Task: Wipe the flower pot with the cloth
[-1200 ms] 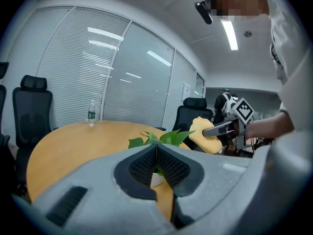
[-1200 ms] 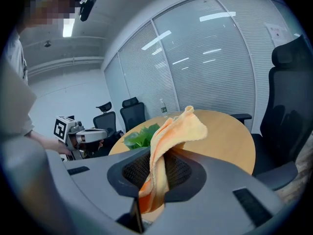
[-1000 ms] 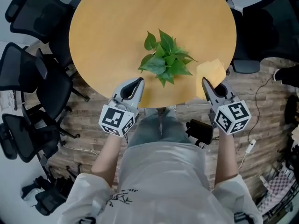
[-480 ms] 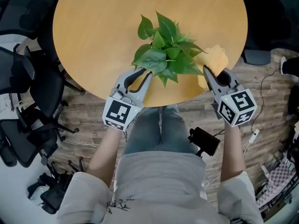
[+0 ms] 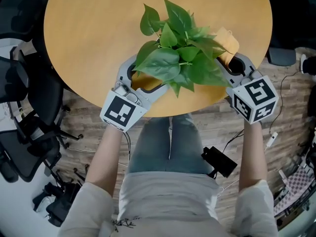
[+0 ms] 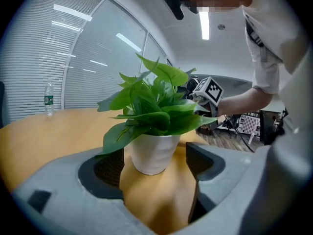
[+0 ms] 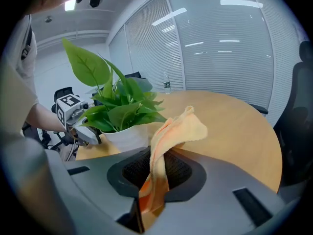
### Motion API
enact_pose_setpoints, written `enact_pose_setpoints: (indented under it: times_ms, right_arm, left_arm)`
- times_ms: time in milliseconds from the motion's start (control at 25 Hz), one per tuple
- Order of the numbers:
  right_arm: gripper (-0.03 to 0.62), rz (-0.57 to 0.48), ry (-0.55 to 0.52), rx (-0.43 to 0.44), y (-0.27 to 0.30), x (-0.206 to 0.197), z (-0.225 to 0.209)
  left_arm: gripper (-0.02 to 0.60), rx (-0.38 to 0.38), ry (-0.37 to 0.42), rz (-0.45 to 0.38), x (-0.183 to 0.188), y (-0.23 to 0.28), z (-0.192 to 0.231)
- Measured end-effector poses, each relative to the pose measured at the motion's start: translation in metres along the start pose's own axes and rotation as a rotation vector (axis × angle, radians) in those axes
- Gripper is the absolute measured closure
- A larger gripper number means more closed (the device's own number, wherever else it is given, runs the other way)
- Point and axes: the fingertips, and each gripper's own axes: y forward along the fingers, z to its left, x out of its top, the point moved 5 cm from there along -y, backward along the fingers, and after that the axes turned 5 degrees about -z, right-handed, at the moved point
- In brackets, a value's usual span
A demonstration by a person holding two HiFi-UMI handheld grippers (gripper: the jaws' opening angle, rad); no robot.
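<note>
A leafy green plant [image 5: 180, 48] in a white flower pot [image 6: 154, 153] stands near the front edge of the round wooden table [image 5: 89, 33]. In the head view its leaves hide the pot. My left gripper [image 5: 145, 78] lies low on the table with its jaws opening. In the left gripper view the pot stands between the fingertips [image 6: 198, 160], and neither pad presses on it. My right gripper [image 7: 159, 168] is shut on an orange cloth [image 7: 171, 131], which sticks up from its jaws just right of the pot [image 7: 129, 133]. The cloth [image 5: 226, 39] shows beside the leaves.
Black office chairs [image 5: 29, 83] stand left of the table, and another [image 7: 298, 111] at its far side. A water bottle [image 6: 49, 98] stands on the far part of the table. A black device [image 5: 219, 161] with cables lies on the wooden floor by the person's legs.
Both grippers have come down and forward to the plant, one on each side. The left jaws, shut before, now stand apart round the pot's base. The cloth moved along with the right gripper.
</note>
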Motion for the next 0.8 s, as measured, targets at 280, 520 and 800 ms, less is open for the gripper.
enact_pose_setpoints:
  times_ms: [280, 520, 800]
  right_arm:
    - [0.537, 0.031, -0.077, 0.057, 0.025, 0.002, 0.006]
    - [0.537, 0.066, -0.145, 0.105, 0.033, 0.002, 0.014]
    - [0.537, 0.106, -0.233, 0.136, 0.036, 0.001, 0.024]
  left_arm:
    - [0.189, -0.057, 0.037, -0.038, 0.007, 0.01, 0.006]
    - [0.192, -0.085, 0.037, -0.04, 0.009, 0.016, 0.006]
    - [0.193, -0.096, 0.039, -0.043, 0.008, 0.014, 0.007]
